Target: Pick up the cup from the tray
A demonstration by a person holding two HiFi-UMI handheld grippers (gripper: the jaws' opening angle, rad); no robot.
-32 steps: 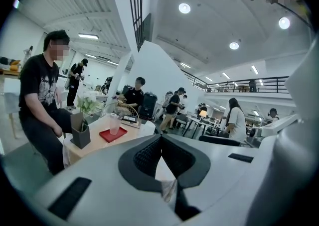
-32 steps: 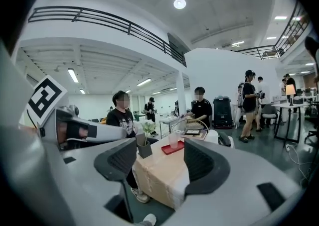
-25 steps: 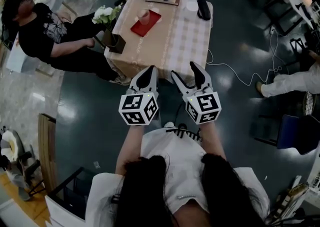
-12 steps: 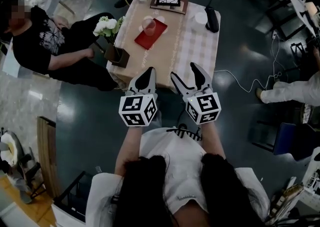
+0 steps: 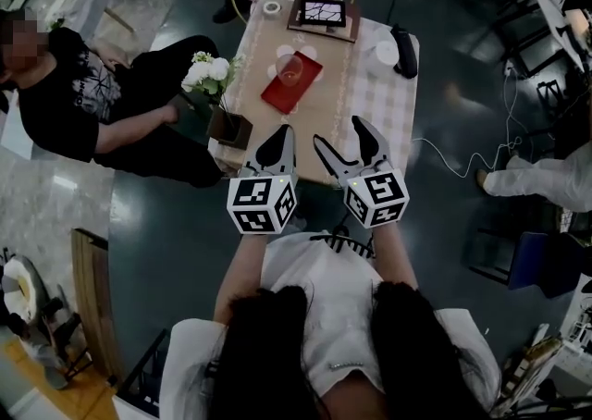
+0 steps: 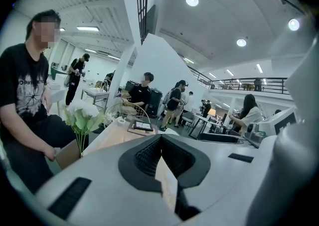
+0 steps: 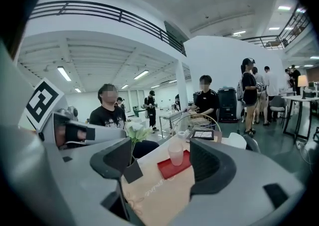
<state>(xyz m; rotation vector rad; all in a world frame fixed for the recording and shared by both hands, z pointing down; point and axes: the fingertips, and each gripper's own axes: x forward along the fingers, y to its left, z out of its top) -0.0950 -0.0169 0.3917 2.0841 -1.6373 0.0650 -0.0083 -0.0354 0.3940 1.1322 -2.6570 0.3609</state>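
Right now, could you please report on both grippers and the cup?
Left gripper shut, empty. Right gripper opening, empty, short of the table. Cup upright on red tray. Flowers left of the path.

The cup (image 5: 292, 67) stood on the tray (image 5: 279, 94) near the middle of the worktop (image 5: 324, 115). From the tray, the flower box (image 5: 231, 129) sat at eight o'clock on the worktop's edge. The tablet (image 5: 323, 13) lay at one o'clock, and a seated person (image 5: 74, 104) was beyond the worktop at nine.
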